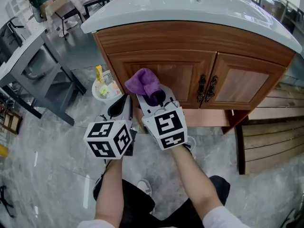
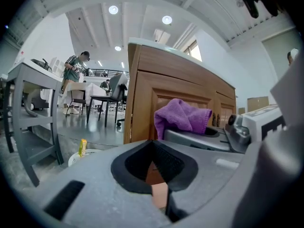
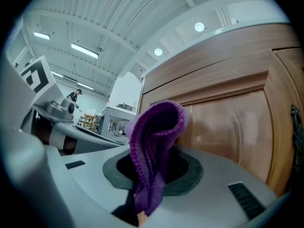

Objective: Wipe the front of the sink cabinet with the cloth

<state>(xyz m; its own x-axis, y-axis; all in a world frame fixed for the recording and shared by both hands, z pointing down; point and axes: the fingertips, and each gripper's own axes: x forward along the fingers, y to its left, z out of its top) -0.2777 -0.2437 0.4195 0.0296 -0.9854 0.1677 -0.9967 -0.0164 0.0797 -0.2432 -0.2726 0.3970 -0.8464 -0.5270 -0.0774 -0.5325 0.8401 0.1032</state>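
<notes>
2 jaws of the right gripper (image 1: 153, 99) are closed on the purple cloth (image 3: 154, 146), which is bunched up close against the left door of the wooden sink cabinet (image 1: 183, 75). The left gripper (image 1: 121, 106) is held just beside it, its jaws drawn together on nothing.

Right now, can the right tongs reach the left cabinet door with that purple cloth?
Probably yes. The right tongs are shut on the purple cloth, which sits close in front of the left cabinet door with nothing between them. The left tongs hang lower, off to the side.
</notes>
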